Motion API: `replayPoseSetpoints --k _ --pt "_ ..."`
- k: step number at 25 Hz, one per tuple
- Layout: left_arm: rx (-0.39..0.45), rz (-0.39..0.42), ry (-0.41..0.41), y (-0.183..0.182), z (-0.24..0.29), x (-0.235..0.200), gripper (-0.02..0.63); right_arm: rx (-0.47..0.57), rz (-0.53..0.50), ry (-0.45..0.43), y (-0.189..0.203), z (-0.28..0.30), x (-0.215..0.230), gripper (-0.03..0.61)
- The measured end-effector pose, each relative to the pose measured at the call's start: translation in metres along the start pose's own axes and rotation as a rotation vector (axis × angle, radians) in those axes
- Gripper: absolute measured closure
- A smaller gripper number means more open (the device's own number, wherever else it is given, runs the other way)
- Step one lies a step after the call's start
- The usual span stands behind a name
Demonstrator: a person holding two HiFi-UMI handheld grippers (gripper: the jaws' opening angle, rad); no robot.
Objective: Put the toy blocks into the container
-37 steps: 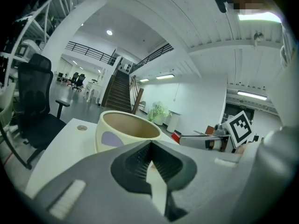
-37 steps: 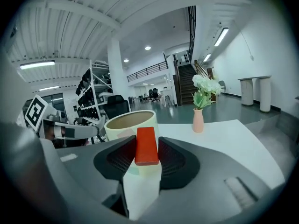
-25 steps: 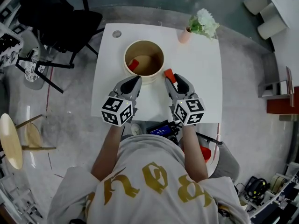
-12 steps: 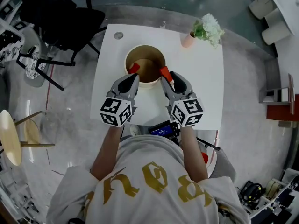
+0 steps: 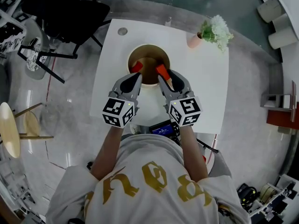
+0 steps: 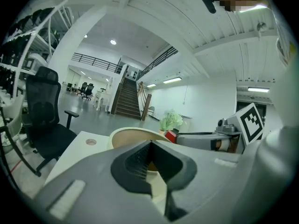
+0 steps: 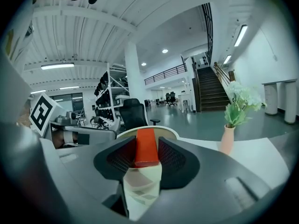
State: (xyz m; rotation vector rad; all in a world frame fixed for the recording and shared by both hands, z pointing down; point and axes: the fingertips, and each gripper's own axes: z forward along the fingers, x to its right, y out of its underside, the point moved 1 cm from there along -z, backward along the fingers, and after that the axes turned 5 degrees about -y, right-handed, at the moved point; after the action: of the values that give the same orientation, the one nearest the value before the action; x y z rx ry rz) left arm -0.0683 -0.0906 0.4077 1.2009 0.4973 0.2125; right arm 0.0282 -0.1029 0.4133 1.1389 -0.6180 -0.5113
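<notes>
A round tan container (image 5: 148, 63) stands on the white table (image 5: 205, 87). One red block (image 5: 136, 67) lies inside it against the left wall. My right gripper (image 5: 165, 76) is shut on a second red block (image 5: 161, 70), held over the container's near rim. In the right gripper view that block (image 7: 145, 146) stands upright between the pads of the right gripper (image 7: 145, 157), with the container's rim (image 7: 169, 131) behind it. My left gripper (image 5: 135, 78) is at the near left rim, shut and empty. The left gripper view shows the left gripper (image 6: 150, 146) before the container (image 6: 130, 135).
A pink vase of white flowers (image 5: 212, 31) stands at the table's far right corner. A small round disc (image 5: 122, 31) sits at the far left corner. A black office chair (image 5: 60, 8) is beyond the table, and a wooden stool (image 5: 9, 134) stands on the floor at left.
Both grippers have moved forward to the container. The right one has carried its red block from beside the container to above its near rim.
</notes>
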Motion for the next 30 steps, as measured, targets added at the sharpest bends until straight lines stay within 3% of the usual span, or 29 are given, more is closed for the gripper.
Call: replayPoseSetpoints --k 17,30 --pt "-0.010 -0.001 -0.025 0.007 -0.004 -0.005 0.612 -0.037 -0.014 0.002 0.011 0.011 -0.001 0.390" --pt "-0.017 0.016 0.022 0.011 -0.008 0.008 0.614 -0.004 0.015 0.074 0.016 -0.015 0.006 0.405"
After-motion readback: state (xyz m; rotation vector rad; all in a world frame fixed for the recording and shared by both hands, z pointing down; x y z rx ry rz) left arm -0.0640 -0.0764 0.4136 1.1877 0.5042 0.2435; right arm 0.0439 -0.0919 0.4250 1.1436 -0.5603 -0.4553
